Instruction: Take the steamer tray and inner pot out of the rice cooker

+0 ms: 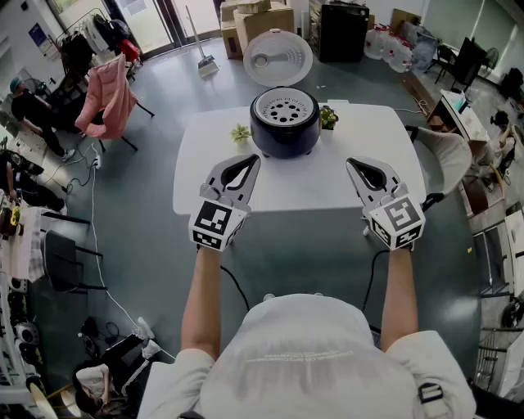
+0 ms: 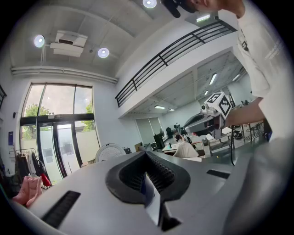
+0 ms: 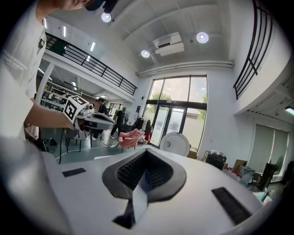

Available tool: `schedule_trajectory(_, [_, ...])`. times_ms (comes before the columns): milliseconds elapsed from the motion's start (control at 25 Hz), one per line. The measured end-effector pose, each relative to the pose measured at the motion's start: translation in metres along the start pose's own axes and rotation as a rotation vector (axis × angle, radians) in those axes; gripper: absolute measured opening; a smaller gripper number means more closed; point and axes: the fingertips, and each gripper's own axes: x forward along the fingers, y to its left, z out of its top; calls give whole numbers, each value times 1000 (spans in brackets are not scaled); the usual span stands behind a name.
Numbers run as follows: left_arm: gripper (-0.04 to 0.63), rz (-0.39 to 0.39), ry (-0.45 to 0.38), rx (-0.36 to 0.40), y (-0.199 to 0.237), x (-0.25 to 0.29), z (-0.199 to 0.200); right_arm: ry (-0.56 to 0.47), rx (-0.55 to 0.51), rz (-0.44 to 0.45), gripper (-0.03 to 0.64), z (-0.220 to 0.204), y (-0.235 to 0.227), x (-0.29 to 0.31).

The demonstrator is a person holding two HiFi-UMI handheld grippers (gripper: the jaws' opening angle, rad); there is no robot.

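The dark rice cooker [image 1: 284, 135] stands at the far middle of the white table [image 1: 327, 192], its white lid [image 1: 278, 57] swung open behind it. The white steamer tray [image 1: 284, 107] with round holes sits in its top; the inner pot is hidden beneath. My left gripper [image 1: 248, 162] hovers over the table's near left part, short of the cooker, shut and empty. My right gripper [image 1: 355, 166] hovers at the near right, also shut and empty. The left gripper view shows shut jaws [image 2: 147, 176] and the right gripper [image 2: 204, 123]; the right gripper view shows shut jaws [image 3: 145, 176].
Two small green plants [image 1: 240, 132] [image 1: 328, 117] flank the cooker on the table. A chair with a pink garment [image 1: 106, 94] stands at the left, another chair [image 1: 446, 155] at the right, boxes [image 1: 258, 20] behind. People sit at desks at the room's edges.
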Motion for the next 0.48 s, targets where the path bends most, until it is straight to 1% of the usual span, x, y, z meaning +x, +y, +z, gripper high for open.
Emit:
schedule_trajectory(320, [12, -2, 6, -3, -2, -1, -1, -62, 129, 43, 26, 7, -1, -1])
schedule_trajectory(400, [14, -4, 10, -5, -3, -2, -3, -63, 126, 42, 26, 7, -2, -2])
schedule_trajectory(480, [12, 2, 10, -8, -1, -2, -3, -54, 102, 47, 26, 8, 0, -1])
